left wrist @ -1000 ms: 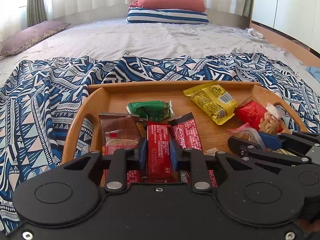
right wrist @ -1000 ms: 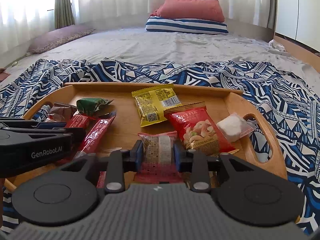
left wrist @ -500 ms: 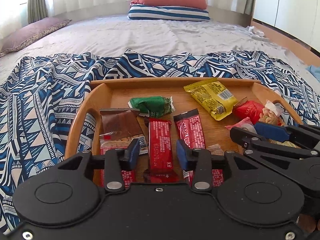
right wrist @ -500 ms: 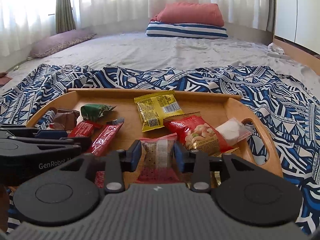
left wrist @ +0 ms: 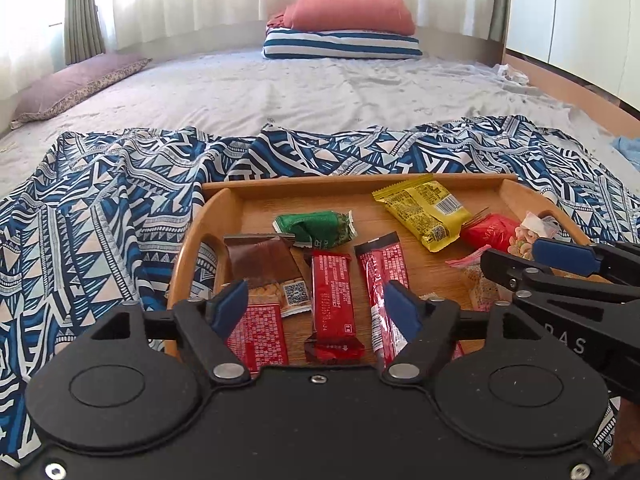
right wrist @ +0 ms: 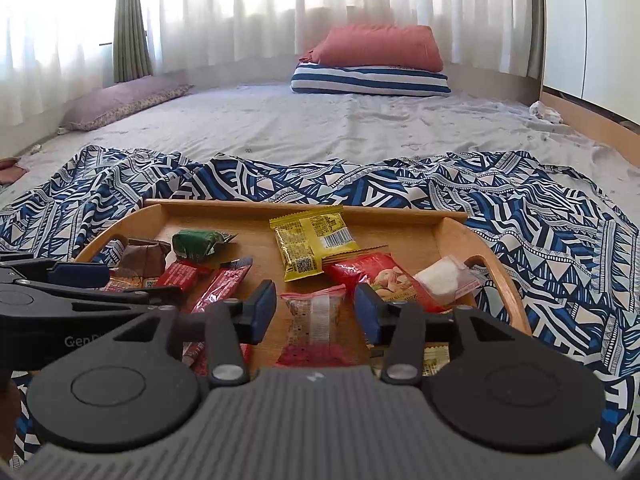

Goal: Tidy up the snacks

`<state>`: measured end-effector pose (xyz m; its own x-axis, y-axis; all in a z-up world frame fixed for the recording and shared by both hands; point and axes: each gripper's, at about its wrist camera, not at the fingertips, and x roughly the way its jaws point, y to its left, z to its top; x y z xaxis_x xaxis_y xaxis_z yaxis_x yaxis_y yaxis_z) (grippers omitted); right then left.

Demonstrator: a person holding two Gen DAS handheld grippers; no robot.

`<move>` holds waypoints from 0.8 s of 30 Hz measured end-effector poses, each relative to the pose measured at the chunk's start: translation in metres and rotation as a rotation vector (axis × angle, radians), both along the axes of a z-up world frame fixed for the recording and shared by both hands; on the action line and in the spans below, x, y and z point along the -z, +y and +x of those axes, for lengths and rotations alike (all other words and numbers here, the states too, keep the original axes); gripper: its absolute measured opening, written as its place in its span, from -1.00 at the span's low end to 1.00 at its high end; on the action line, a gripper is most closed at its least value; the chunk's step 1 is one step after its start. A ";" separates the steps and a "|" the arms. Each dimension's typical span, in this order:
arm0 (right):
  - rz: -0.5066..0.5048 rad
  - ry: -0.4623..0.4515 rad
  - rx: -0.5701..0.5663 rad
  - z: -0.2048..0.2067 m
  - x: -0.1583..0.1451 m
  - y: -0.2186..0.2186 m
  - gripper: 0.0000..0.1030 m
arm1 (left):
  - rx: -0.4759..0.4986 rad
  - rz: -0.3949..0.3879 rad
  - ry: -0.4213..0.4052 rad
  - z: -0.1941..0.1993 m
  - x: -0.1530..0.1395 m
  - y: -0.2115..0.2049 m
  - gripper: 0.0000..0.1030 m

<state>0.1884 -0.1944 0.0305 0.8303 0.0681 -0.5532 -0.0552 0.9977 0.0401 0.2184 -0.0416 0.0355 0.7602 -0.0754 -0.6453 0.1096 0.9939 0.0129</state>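
Observation:
A wooden tray [left wrist: 360,182] on the bed holds several snack packets. My left gripper [left wrist: 316,308] hovers over the tray's near left part with its jaws opening. A red bar [left wrist: 334,296] lies flat between the fingers, untouched by the pads. A second red bar [left wrist: 380,268], a brown packet [left wrist: 260,260] and a green packet [left wrist: 316,226] lie close by. My right gripper [right wrist: 315,308] is also opening, over a pink-and-clear packet [right wrist: 314,316] that lies free on the tray [right wrist: 280,206]. A yellow packet [right wrist: 312,244], a red nut bag [right wrist: 376,276] and a white packet [right wrist: 440,280] lie beyond it.
The tray sits on a blue patterned cloth [left wrist: 100,220] spread over a grey bed sheet [left wrist: 300,92]. A striped pillow [left wrist: 340,44] with a red one on top lies at the far end, a purple pillow [left wrist: 76,88] at the left. A wooden bed edge and white cupboards run along the right.
Both grippers went from shut on their packets to open. The red bar and the pink packet now lie loose on the tray, and both grippers have drawn up and back a little.

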 end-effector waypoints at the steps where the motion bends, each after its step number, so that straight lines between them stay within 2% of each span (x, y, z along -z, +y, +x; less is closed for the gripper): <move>1: 0.001 -0.002 0.003 -0.001 -0.001 -0.001 0.27 | -0.003 -0.002 -0.003 -0.001 -0.001 0.001 0.53; 6: -0.004 -0.017 0.023 -0.008 -0.007 -0.006 0.45 | -0.022 -0.017 -0.011 -0.008 -0.007 0.006 0.77; 9: -0.015 -0.028 0.053 -0.011 -0.011 -0.010 0.70 | -0.053 -0.013 -0.012 -0.010 -0.009 0.011 1.00; 12: -0.007 -0.041 0.067 -0.015 -0.014 -0.017 0.98 | -0.049 -0.030 -0.015 -0.014 -0.012 0.016 0.99; 19: -0.042 -0.066 0.054 -0.029 -0.022 -0.013 1.00 | -0.043 -0.017 -0.032 -0.030 -0.021 0.015 0.99; 24: -0.047 -0.080 0.044 -0.041 -0.030 -0.011 1.00 | -0.037 -0.041 -0.030 -0.043 -0.028 0.020 0.99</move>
